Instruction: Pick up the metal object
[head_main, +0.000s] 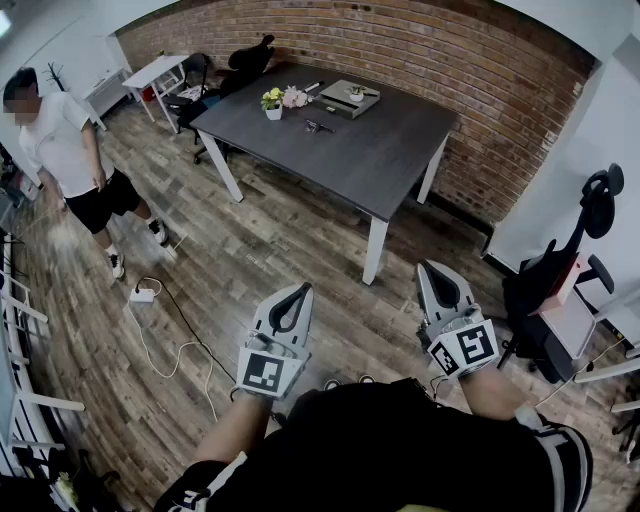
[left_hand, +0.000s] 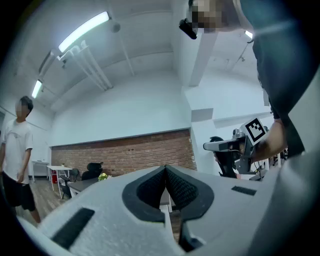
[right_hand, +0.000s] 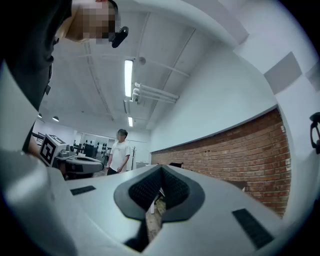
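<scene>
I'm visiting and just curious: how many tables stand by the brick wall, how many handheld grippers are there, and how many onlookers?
Tables: 2 (dark table, white table)
Grippers: 2 (left gripper, right gripper, both shut, empty)
Onlookers: 1 (person in white shirt)
Total: 5

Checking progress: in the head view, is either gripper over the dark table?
No, the left gripper and right gripper both hang above the wood floor, short of the table.

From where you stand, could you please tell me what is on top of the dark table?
The dark table holds a white pot of flowers, a flat grey box and a small dark object. Nothing covers them; the dark object is too small to identify.
</scene>
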